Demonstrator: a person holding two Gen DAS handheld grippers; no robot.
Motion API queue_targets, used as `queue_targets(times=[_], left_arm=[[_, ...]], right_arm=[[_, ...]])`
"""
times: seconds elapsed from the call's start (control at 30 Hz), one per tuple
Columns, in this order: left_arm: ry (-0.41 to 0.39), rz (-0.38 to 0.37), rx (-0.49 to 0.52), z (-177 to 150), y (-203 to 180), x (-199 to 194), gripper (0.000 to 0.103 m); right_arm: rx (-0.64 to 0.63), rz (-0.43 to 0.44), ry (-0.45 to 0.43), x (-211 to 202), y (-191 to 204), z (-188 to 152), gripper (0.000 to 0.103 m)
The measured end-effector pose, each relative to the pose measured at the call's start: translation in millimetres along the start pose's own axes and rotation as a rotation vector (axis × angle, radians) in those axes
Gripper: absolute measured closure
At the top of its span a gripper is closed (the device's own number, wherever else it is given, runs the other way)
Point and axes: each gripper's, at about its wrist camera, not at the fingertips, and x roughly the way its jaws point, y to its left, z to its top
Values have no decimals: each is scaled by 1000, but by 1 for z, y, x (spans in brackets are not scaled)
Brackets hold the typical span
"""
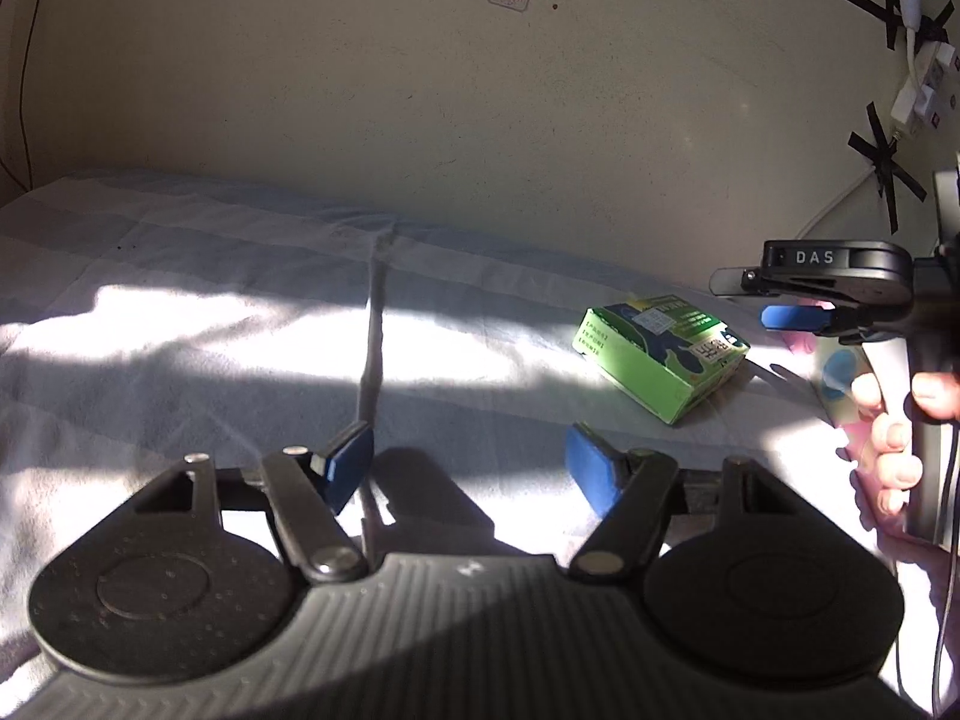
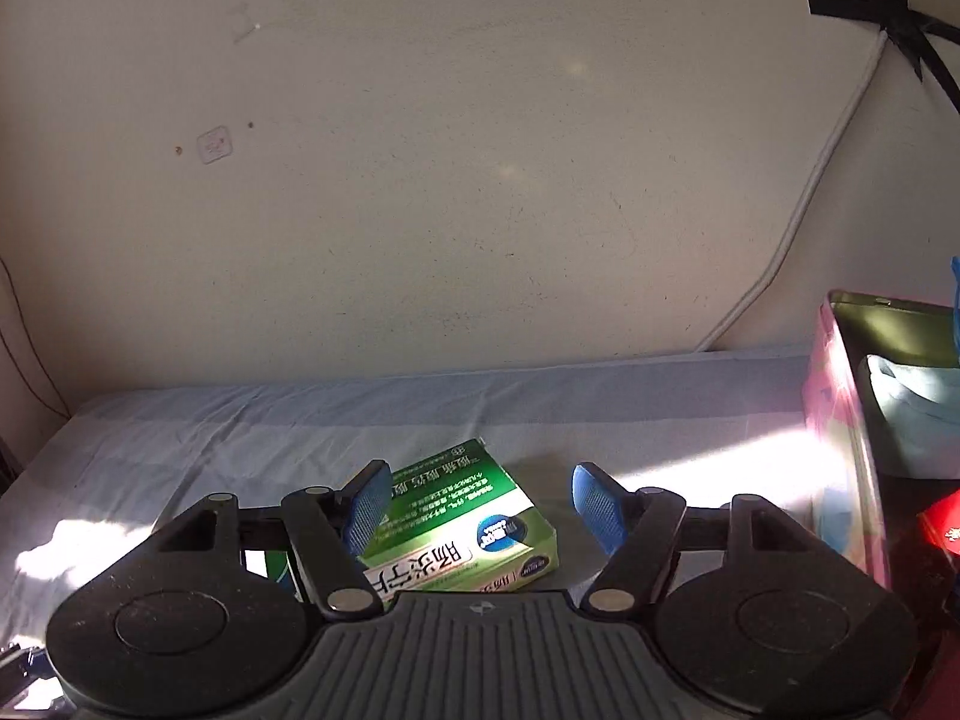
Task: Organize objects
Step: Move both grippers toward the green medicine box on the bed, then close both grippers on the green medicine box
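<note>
Green box [image 2: 462, 522] lies flat on the sheet, just ahead-left of the wide-open, empty right tool [image 2: 480, 507]; left tool [image 1: 465, 468], also wide, farther.

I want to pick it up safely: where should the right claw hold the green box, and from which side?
Hold the green box across its two long side faces, coming from above. It lies flat on the cloth, so only the thin sides offer parallel faces. The open right claw hangs above it.
</note>
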Motion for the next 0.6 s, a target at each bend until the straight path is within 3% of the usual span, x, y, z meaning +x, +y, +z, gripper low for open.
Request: queue_targets(times=[0.13,0.2,0.4,0.5,0.6], left_arm=[[-29,2,-70,6,15,-1,31],[-29,1,-108,8,21,-1,31],[-24,-9,-157,9,28,-3,31],[-32,-3,-167,9,30,-4,31],[-23,-40,-206,7,35,-4,31]], right_arm=[[111,14,104,35,-13,9,42],[131,41,148,39,-13,4,50],[173,214,187,-12,0,-45,50],[62,346,227,-48,23,-76,50],[-138,363,169,-77,46,-88,50]])
